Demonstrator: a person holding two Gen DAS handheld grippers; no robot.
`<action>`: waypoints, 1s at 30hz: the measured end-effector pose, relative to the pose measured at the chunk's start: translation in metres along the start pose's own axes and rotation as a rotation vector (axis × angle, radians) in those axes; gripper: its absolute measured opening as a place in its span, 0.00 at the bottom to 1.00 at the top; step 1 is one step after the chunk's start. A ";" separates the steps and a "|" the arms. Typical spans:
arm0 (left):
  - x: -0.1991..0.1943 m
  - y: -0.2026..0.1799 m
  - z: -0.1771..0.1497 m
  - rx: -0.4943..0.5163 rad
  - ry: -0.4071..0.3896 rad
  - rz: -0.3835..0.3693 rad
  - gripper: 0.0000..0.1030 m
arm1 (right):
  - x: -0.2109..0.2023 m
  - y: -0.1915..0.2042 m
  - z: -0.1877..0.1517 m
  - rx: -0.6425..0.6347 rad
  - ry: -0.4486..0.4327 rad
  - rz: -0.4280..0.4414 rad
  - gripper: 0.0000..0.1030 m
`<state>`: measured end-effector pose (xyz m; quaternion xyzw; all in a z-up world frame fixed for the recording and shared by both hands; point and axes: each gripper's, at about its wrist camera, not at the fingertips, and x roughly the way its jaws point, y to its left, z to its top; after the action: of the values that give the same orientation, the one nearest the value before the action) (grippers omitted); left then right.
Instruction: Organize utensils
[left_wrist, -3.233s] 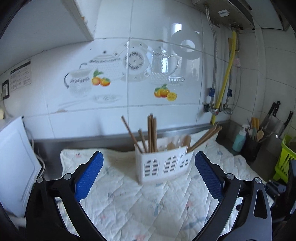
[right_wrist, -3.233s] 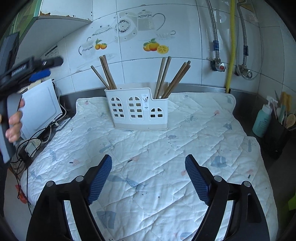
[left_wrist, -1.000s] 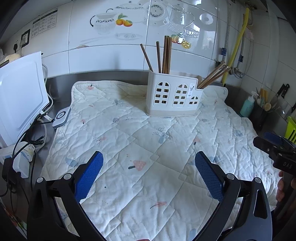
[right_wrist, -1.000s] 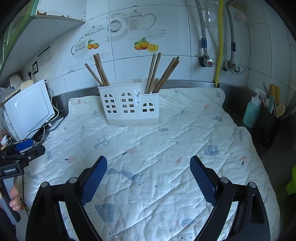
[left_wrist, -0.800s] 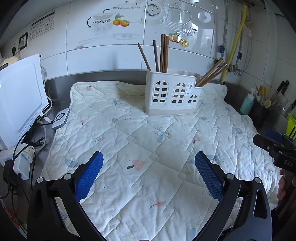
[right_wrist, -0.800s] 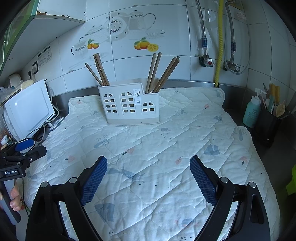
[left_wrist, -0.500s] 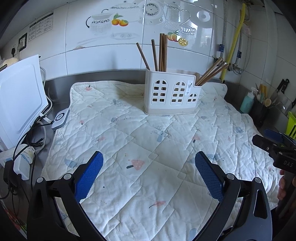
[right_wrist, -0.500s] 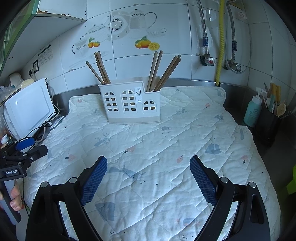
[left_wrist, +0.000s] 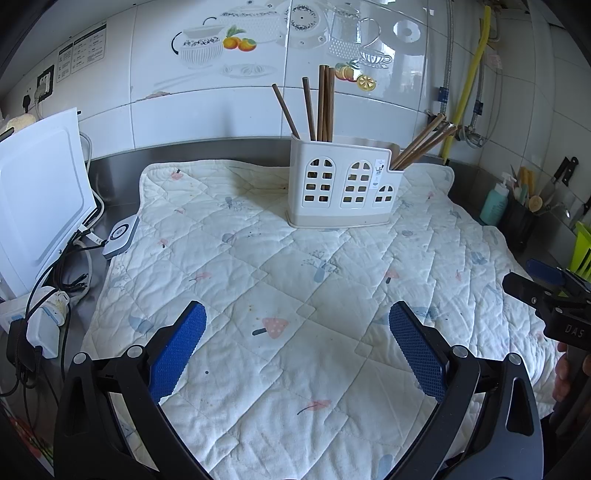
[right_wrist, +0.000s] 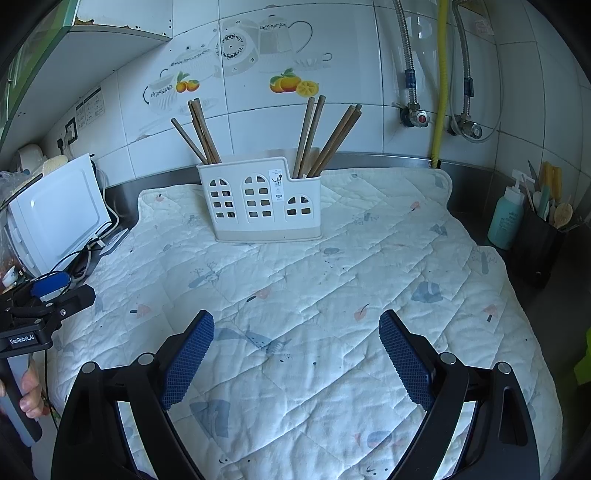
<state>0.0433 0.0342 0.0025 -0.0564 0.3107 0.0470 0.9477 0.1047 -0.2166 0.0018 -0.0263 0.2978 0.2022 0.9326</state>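
Left hand-held gripper (left_wrist: 297, 334): fingers wide apart, empty.
Right hand-held gripper (right_wrist: 296, 341): fingers wide apart, empty.
Utensil holder (right_wrist: 260, 201): ahead, holding chopsticks (right_wrist: 323, 134).

Tabletop (left_wrist: 122, 173): stainless steel, largely covered by a white quilted mat (left_wrist: 280, 280) with small pastel prints. On the mat, toward the tiled wall: one white utensil caddy (left_wrist: 341, 186), upright, holding wooden chopsticks (left_wrist: 321, 103). Directly on the steel: white appliance (left_wrist: 37, 195), cables (left_wrist: 70, 269), teal bottle (right_wrist: 506, 218), black utensil pot (right_wrist: 537, 254).
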 end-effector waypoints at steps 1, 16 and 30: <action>0.000 0.000 0.000 0.001 0.001 0.000 0.95 | 0.000 0.000 0.000 0.001 0.001 -0.001 0.85; 0.003 0.006 0.000 -0.015 0.003 0.006 0.95 | 0.005 -0.001 -0.003 -0.003 0.019 -0.006 0.87; 0.004 0.007 0.000 -0.020 0.002 0.003 0.95 | 0.009 -0.001 -0.006 -0.009 0.036 -0.008 0.88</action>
<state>0.0456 0.0412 -0.0005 -0.0653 0.3114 0.0513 0.9467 0.1088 -0.2146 -0.0083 -0.0352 0.3134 0.1992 0.9278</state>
